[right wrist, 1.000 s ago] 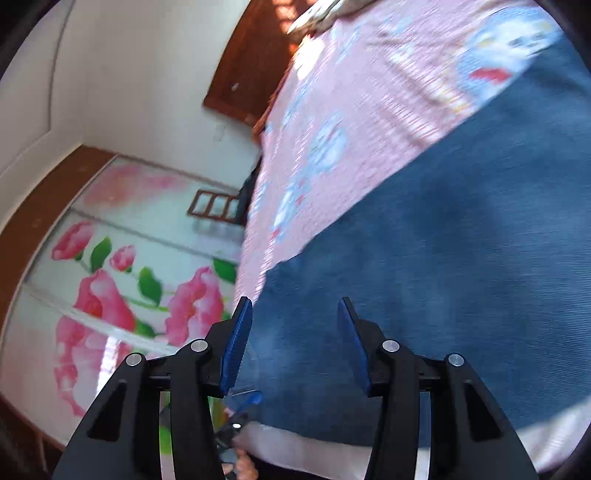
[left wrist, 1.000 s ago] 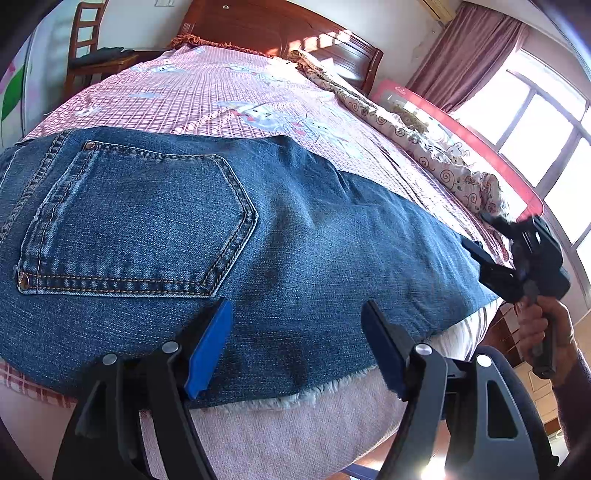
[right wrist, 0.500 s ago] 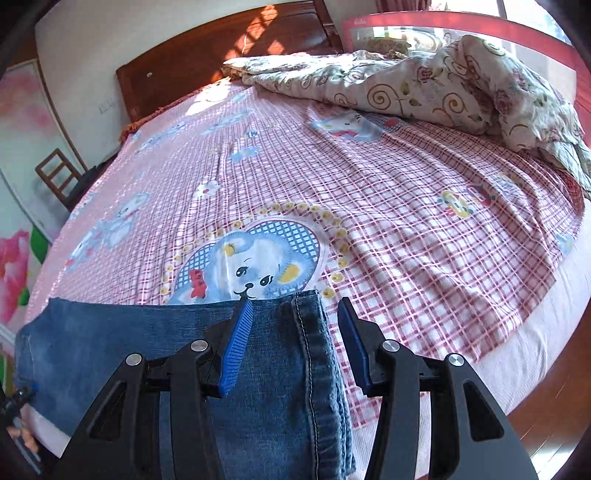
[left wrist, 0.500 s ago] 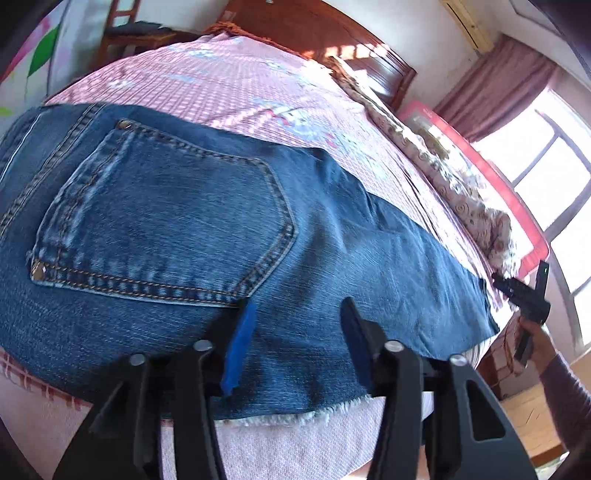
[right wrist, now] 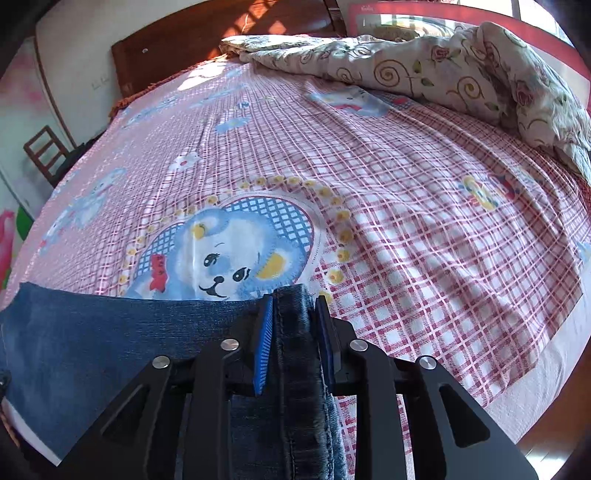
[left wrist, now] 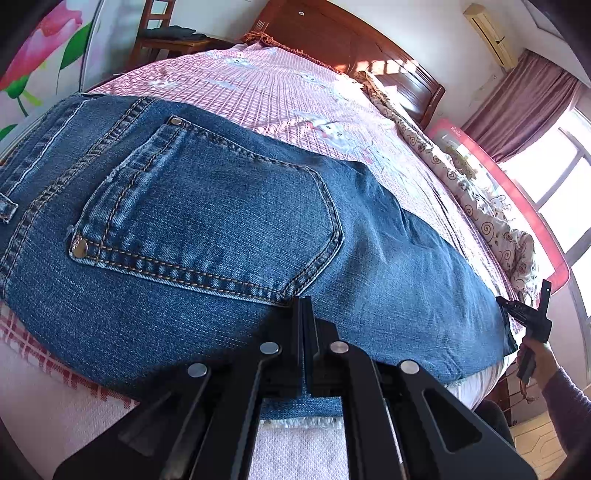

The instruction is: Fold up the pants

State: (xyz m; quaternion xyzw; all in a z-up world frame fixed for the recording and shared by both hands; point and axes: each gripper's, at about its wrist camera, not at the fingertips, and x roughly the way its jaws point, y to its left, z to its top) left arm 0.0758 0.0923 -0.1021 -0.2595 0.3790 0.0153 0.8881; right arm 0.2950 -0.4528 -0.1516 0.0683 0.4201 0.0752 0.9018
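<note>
Bed w/ pink checked sheet, cartoon bear print on it near the front edge. Crumpled floral quilt lies along the far side of the bed, next to a red rail. Dark wood headboard against the white wall. Wooden chair beside the bed, dark cloth on its seat. Flower mural on the wall by the chair. Mauve curtain hangs by a bright window. Wall AC unit above the curtain.
</note>
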